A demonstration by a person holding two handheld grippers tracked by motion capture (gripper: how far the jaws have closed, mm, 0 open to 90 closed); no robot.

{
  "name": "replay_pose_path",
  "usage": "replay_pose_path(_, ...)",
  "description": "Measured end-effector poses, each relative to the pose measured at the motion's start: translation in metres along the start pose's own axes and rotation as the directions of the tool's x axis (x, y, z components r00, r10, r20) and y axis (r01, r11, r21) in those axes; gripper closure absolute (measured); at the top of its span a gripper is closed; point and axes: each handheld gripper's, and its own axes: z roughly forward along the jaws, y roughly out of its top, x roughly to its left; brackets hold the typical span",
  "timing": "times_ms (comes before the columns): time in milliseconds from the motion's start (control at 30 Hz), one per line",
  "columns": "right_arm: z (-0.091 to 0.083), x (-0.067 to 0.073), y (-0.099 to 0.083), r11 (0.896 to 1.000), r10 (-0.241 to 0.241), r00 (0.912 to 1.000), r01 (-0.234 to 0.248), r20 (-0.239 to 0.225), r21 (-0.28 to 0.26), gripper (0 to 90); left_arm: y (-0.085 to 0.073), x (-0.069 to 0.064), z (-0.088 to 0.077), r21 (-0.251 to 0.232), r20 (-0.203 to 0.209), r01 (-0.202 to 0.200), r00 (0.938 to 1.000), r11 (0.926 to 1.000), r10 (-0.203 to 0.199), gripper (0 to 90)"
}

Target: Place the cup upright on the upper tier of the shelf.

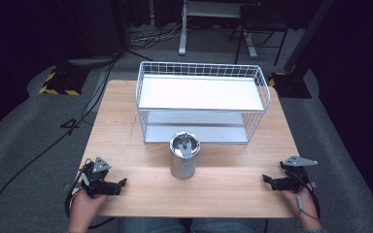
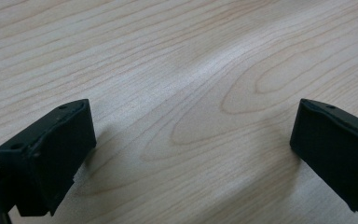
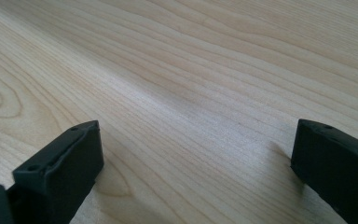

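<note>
A shiny metal canister (image 1: 184, 156) with a lid and knob stands upright in the middle of the wooden table (image 1: 126, 121). Behind it sits a white wire rack (image 1: 201, 99) with two shelves. My left gripper (image 1: 122, 183) rests near the table's front left corner, pointing right toward the canister. In the left gripper view its jaws stand wide apart over bare wood, so my left gripper (image 2: 191, 140) is open. My right gripper (image 1: 266, 179) lies near the front right corner, pointing left. The right gripper view shows my right gripper (image 3: 196, 154) open too, nothing between the jaws.
Cables (image 1: 77, 116) run across the grey carpet left of the table. A yellow-and-black striped stand base (image 1: 60, 82) sits at the back left, a desk frame (image 1: 213, 29) farther behind. Bare wood lies between each gripper and the canister.
</note>
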Motion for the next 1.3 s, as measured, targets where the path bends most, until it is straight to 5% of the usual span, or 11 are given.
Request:
replay_pose_path(267,0.0,-0.001,0.0,1.0,0.008,0.9999,-0.008,0.01,-0.008,4.3,0.002,-0.001,-0.004,-0.01,-0.005,0.017,0.9998,0.9998,-0.017,0.0)
replay_pose_path(533,0.0,-0.001,0.0,1.0,0.008,0.9999,-0.008,0.01,-0.009,4.4,0.012,-0.008,-0.026,-0.133,0.035,0.024,0.9992,0.9908,-0.019,0.0)
replay_pose_path(633,-0.001,0.0,0.0,1.0,0.014,0.9998,-0.014,0.014,-0.009,4.8,0.015,-0.012,-0.035,-0.197,0.053,0.023,0.9985,0.9801,-0.013,0.0)
replay_pose_path(733,-0.001,-0.001,0.0,1.0,0.013,0.9998,-0.013,0.014,-0.009,4.8,0.018,-0.016,-0.045,-0.275,0.081,0.033,0.9966,0.9609,-0.01,0.0)
replay_pose_path(767,-0.001,-0.001,0.0,1.0,0.013,0.9998,-0.013,0.014,-0.009,4.8,0.018,-0.016,-0.045,-0.275,0.081,0.033,0.9966,0.9609,-0.01,0.0)
replay_pose_path(800,-0.001,-0.001,0.0,1.0,0.013,0.9998,-0.013,0.014,-0.009,4.8,0.019,-0.018,-0.05,-0.311,0.09,0.036,0.9959,0.9497,-0.009,0.0)
replay_pose_path(1033,-0.001,-0.001,0.0,1.0,0.013,0.9998,-0.013,0.013,-0.009,4.9,0.024,-0.023,-0.059,-0.389,0.097,0.026,0.9952,0.9209,0.013,0.0)
replay_pose_path(1300,-0.001,-0.001,0.0,1.0,0.017,0.9997,-0.017,0.016,-0.01,5.4,0.029,-0.029,-0.063,-0.413,0.122,0.023,0.9921,0.9102,0.03,0.0)
